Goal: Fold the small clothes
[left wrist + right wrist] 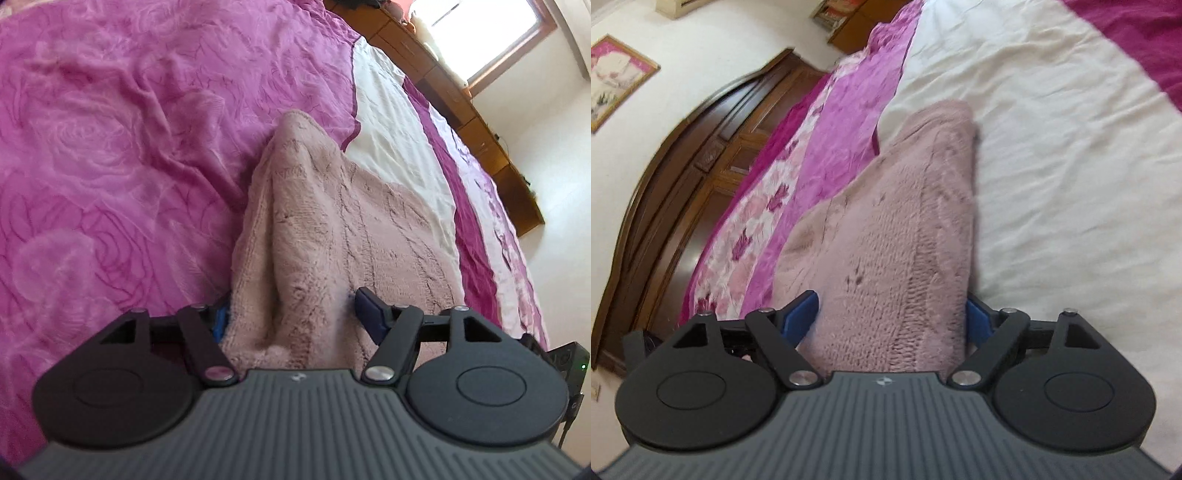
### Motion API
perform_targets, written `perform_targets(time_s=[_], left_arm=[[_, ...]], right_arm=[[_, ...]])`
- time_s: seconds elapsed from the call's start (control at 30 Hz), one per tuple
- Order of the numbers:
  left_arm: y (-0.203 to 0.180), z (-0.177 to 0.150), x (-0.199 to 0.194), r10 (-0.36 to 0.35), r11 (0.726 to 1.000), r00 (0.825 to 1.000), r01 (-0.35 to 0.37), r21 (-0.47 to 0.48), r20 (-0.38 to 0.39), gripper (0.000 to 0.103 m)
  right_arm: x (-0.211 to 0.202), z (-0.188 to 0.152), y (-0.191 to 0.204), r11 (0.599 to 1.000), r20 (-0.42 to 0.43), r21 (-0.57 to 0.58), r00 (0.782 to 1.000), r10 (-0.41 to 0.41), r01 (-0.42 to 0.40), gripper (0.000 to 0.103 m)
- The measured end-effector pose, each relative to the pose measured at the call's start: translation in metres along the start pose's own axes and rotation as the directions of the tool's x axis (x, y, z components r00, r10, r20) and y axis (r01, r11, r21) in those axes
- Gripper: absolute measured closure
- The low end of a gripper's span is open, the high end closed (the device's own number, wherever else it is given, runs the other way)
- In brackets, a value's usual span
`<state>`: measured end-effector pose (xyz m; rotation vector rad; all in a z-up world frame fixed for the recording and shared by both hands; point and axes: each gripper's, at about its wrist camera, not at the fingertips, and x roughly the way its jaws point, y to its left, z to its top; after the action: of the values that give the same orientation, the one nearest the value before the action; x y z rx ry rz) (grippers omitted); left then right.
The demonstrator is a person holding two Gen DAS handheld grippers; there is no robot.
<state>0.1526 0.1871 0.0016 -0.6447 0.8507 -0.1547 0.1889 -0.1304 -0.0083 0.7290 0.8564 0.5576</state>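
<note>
Nearest in the left wrist view, the left gripper has a bunched edge of the pink knitted garment filling the gap between its blue-padded fingers, so it grips the knit with the jaws fairly wide around the thick fold. On its ribbed grey body a small pale emblem is printed, too blurred to read. Just right of this gripper, a dark device with a green light sits at the frame edge.

The right wrist view shows the same at its own end: the right gripper holds another part of the pink knitted garment, the wool packed between its blue fingers, jaws held apart by the fabric's bulk. Its body carries the same small emblem, no legible lettering.

From each gripper the garment runs forward, raised in a tent-like ridge, its far end resting on the bedspread. Left of the garment, the left view shows magenta cloth with a rose pattern; right of it, a white band. The right view reverses this: white sheet on the garment's right, a floral pink border on its left.

Beyond the garment, only the left view shows a wooden headboard and a bright window. Only the right view shows dark wooden doors and a framed picture on the wall; shelved items farther off are unreadable.
</note>
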Motion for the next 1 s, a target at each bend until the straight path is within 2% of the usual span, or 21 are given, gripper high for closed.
perform_targets(time_s=[0.07,0.1,0.13,0.17,0.23,0.37,0.5,0.73,1.0], left_arm=[[-0.001,-0.001,0.000,-0.004,1.000,1.000,0.004,0.008,0.006,0.038],[-0.002,-0.002,0.000,-0.003,1.000,1.000,0.002,0.009,0.009,0.047],[-0.002,-0.001,-0.001,-0.001,1.000,1.000,0.001,0.010,0.010,0.051],[-0.002,-0.001,-0.004,-0.004,1.000,1.000,0.004,0.003,0.013,0.058],[-0.001,0.001,-0.009,-0.030,0.999,0.999,0.031,-0.018,0.013,0.062],[-0.018,0.001,-0.022,-0.051,0.999,0.998,0.051,0.008,0.024,0.065],[-0.034,-0.007,-0.031,-0.081,0.997,0.997,0.081,-0.001,-0.020,0.065],[-0.061,-0.046,-0.052,-0.172,0.985,0.982,0.173,-0.001,-0.072,0.065],[-0.097,-0.106,-0.074,-0.140,0.981,0.984,0.152,0.116,-0.106,0.066]], right_arm=[[0.007,0.003,0.002,1.000,-0.024,-0.007,1.000,-0.001,0.001,0.028],[0.009,0.005,0.003,1.000,-0.037,0.003,0.999,-0.006,0.006,0.037],[0.009,0.009,0.003,1.000,-0.046,0.011,0.999,-0.003,0.004,0.044],[0.007,0.013,0.004,1.000,-0.050,0.018,0.999,0.001,0.000,0.046],[0.001,0.019,0.009,1.000,-0.050,0.026,0.999,0.017,-0.016,0.051],[-0.020,0.026,0.028,0.999,-0.035,0.018,0.999,0.032,-0.032,0.052],[-0.053,0.029,0.045,1.000,-0.025,-0.005,0.999,0.021,-0.021,0.052],[-0.135,0.005,0.056,0.999,0.012,-0.049,1.000,-0.004,0.005,0.052],[-0.202,-0.038,0.026,0.997,0.016,-0.050,0.998,-0.060,0.061,0.052]])
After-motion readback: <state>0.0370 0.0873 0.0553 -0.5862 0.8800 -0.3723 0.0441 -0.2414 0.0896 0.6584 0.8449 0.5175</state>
